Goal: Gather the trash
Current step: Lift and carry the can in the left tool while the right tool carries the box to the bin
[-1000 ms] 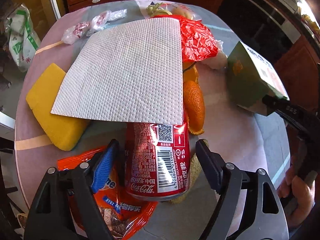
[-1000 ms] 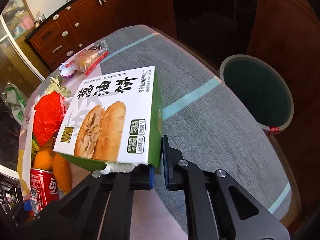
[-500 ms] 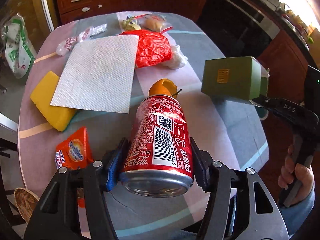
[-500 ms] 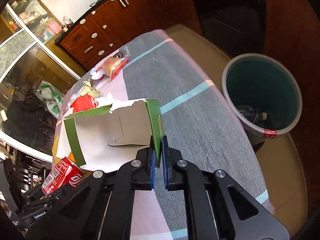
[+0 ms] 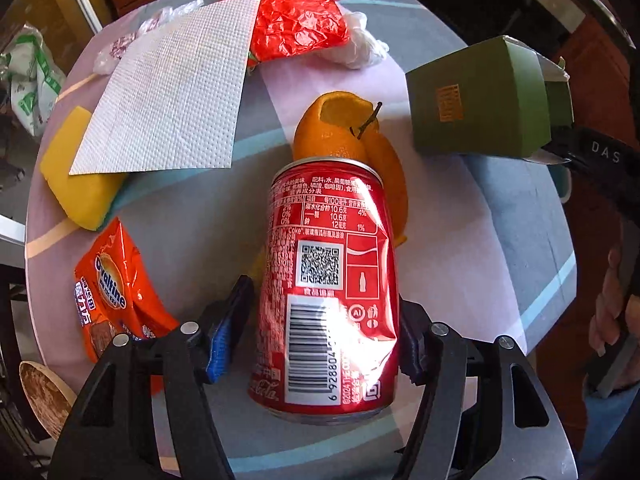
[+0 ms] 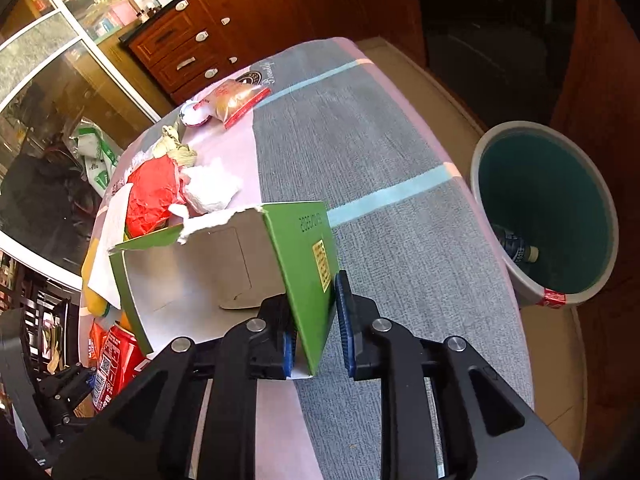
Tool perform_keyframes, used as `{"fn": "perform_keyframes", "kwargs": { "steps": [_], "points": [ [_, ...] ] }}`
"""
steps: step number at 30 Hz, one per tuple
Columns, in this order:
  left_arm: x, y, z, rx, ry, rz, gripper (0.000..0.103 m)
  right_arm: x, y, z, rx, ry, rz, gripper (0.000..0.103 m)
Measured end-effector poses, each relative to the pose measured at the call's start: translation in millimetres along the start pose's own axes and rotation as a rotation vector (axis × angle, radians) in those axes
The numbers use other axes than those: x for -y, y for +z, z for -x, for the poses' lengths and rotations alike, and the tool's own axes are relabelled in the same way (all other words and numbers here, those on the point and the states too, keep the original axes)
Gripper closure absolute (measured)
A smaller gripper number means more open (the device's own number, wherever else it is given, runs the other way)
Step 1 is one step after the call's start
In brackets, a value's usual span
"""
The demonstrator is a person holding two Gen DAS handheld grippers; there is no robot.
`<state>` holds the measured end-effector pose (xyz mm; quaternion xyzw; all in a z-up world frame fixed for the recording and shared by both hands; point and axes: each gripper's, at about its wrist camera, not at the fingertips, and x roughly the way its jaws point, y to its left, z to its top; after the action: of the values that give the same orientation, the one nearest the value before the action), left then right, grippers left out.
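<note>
Two pieces of trash are in hand at once. A red cola can [image 5: 328,280] lies lengthwise between the jaws of the left gripper [image 5: 320,336], raised off the tabletop [image 5: 460,240]; its right side meets the dark pad, while a narrow gap shows beside the blue pad on its left, so whether the clamp is complete cannot be told. A torn green carton [image 6: 224,264] hangs from the right gripper [image 6: 314,320], whose blue pads flank one side panel; the right-hand pad stands slightly clear of the cardboard, so the firmness of this hold cannot be told either. The carton is held over the tabletop, short of the round bin [image 6: 548,216] standing on the floor beyond the tabletop's edge.

Inside the bin one dark bottle [image 6: 516,248] already rests, which suggests that collection has begun. Neither held item has yet reached the bin. Left on the tabletop are orange peel [image 5: 352,148], a sheet of paper towel [image 5: 172,96], crumpled red wrapping [image 5: 296,24], white plastic film [image 5: 360,52], an orange snack packet [image 5: 112,288] and a yellow sponge [image 5: 76,176]. By this count the task appears to be at an early stage.
</note>
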<state>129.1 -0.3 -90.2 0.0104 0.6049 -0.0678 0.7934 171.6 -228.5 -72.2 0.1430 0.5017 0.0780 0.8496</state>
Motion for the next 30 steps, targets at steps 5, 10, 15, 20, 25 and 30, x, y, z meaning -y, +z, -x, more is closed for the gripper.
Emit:
{"fn": "perform_keyframes", "kwargs": {
  "steps": [5, 10, 15, 20, 25, 30],
  "points": [
    [-1, -5, 34, 0.063, -0.003, -0.013, 0.047, 3, -1, 19, 0.032, 0.044, -0.001, 0.099],
    [-12, -9, 75, 0.139, -0.077, 0.036, 0.047, 15, 5, 41, 0.059, 0.085, -0.033, 0.099],
    [-4, 0, 88, 0.177, -0.069, 0.019, 0.048, 14, 3, 43, 0.027, 0.141, -0.05, 0.099],
    [2, -13, 78, 0.143, -0.041, -0.01, 0.048, 2, -9, 42, 0.005, 0.152, -0.02, 0.099],
    [-4, -27, 57, 0.084, 0.007, -0.012, 0.047, -1, -14, 38, -0.015, 0.147, -0.02, 0.099],
    [-11, -55, 40, 0.016, 0.014, -0.01, 0.035, -3, -20, 42, -0.008, 0.136, -0.006, 0.099]
  ]
}}
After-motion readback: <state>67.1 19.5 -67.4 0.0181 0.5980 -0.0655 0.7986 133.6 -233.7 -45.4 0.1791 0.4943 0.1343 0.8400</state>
